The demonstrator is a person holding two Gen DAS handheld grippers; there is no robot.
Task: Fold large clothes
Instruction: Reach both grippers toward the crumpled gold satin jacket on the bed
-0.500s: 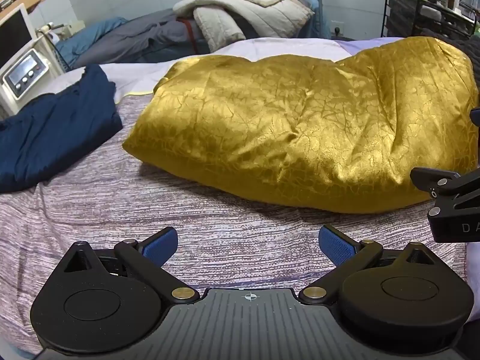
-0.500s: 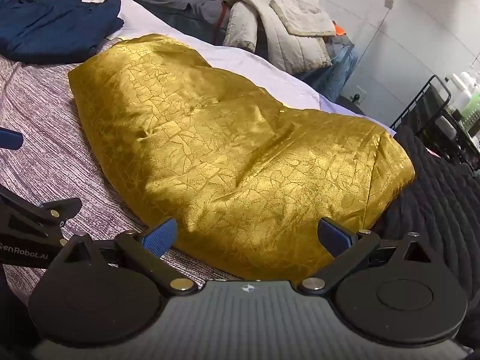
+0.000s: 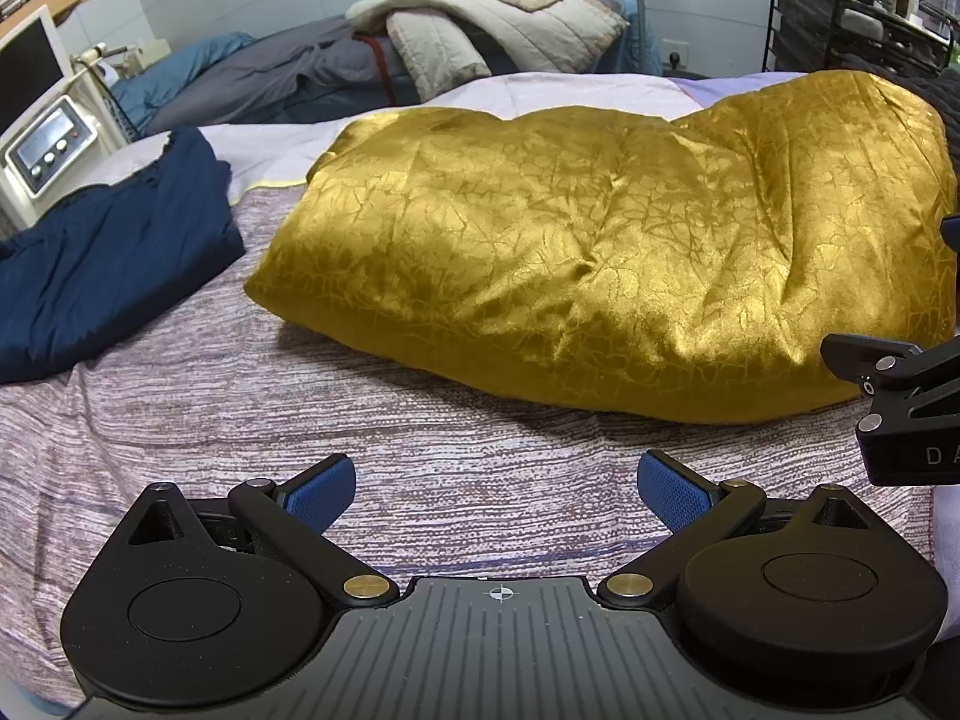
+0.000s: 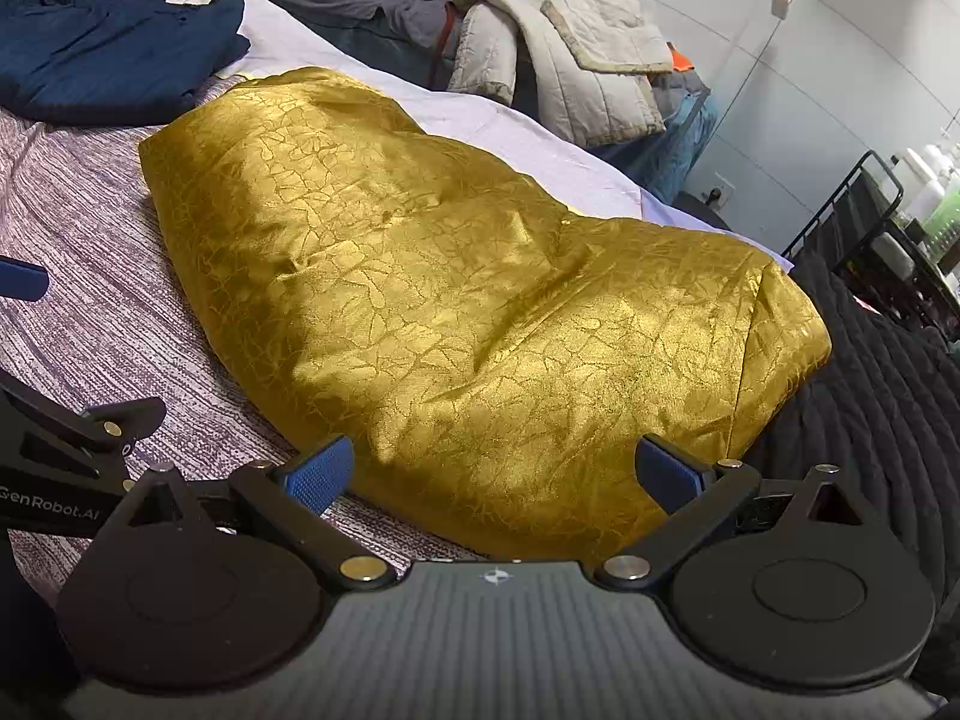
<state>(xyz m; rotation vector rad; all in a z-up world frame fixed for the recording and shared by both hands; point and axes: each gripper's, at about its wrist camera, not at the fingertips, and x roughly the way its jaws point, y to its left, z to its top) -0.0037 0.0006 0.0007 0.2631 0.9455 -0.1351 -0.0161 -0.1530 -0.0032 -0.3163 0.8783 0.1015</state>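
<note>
Nothing's really moved since before: both tools, left tool [image 3: 497,489] and right tool [image 4: 493,471], still hover wide open, empty, gold garment [image 3: 600,252] lying just ahead on the bed [image 3: 420,438].

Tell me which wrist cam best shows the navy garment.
Left wrist. The navy garment lies large at the left edge on the striped bedspread, its folds readable. The right wrist view shows it smaller, far in the top-left corner.

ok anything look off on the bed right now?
Nothing damaged or spilled. The gold cloth lies in a puffy, uneven bundle rather than flat, and the navy garment sits rumpled at the bed's left edge.
</note>
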